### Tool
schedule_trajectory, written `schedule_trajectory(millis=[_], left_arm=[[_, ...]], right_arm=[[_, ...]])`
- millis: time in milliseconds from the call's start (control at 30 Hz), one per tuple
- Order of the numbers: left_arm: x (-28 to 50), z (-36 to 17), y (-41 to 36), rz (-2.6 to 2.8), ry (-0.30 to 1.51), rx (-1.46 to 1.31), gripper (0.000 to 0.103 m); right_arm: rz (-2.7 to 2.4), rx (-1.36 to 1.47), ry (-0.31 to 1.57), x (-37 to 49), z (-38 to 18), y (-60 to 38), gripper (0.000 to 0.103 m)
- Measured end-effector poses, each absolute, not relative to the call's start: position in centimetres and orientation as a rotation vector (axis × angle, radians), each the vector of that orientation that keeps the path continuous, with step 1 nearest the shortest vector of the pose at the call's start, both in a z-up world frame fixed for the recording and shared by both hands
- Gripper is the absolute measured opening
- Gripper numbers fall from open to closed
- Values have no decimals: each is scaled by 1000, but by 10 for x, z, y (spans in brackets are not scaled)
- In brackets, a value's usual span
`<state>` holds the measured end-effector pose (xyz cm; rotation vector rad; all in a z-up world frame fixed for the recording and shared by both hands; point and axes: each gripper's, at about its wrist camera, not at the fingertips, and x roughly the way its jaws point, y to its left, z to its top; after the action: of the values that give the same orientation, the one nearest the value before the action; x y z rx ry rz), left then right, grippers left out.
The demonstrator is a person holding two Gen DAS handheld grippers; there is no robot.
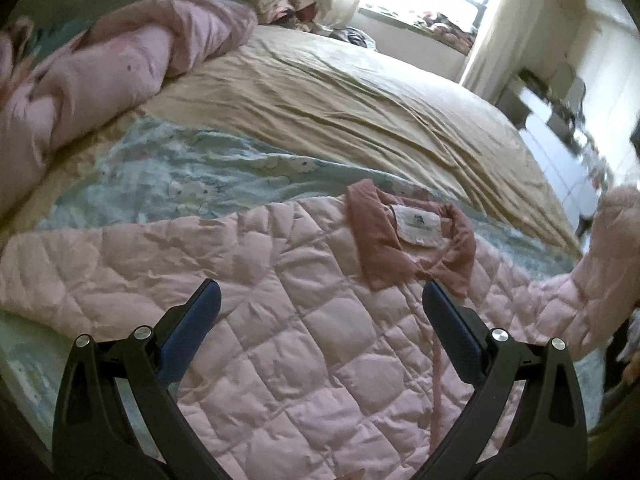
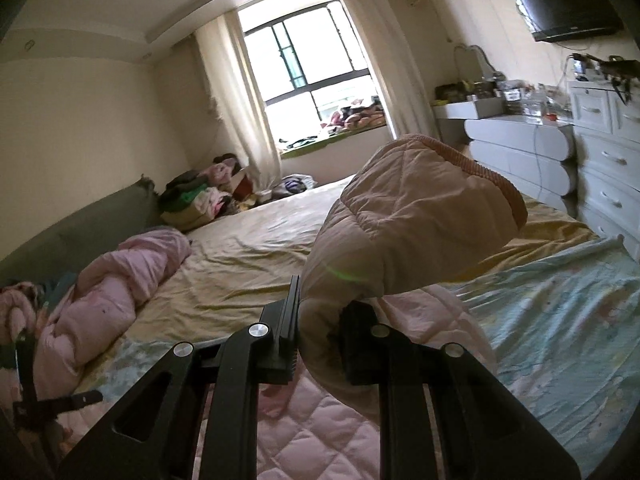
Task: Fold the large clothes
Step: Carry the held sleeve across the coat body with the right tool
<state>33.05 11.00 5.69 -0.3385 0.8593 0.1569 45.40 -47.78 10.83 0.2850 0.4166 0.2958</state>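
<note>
Right wrist view: right gripper (image 2: 320, 320) clamps the sleeve (image 2: 408, 216) of the pink quilted jacket (image 1: 280, 300) spread on the bed (image 1: 360, 92), cuff lifted. Left gripper (image 1: 320, 292) gapes wide, empty, above the chest. Best: carry sleeve flat across, left pinning the fold line.

Daylight pours in through the window (image 2: 308, 68), blown out to white in both views. The left wrist view is softly motion-blurred, worst toward the dresser (image 1: 560, 136). Fisheye bending curves the walls, dark corners vignette, and a faint green flare spots the sleeve (image 2: 400, 224).
</note>
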Motion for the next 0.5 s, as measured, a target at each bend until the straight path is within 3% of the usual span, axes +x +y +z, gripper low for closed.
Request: schedule_trajectory(millis=[500], left_arm=[[321,31,150,143,840,-464,95]], right_arm=[[416,164,478,439,65,-368,16]])
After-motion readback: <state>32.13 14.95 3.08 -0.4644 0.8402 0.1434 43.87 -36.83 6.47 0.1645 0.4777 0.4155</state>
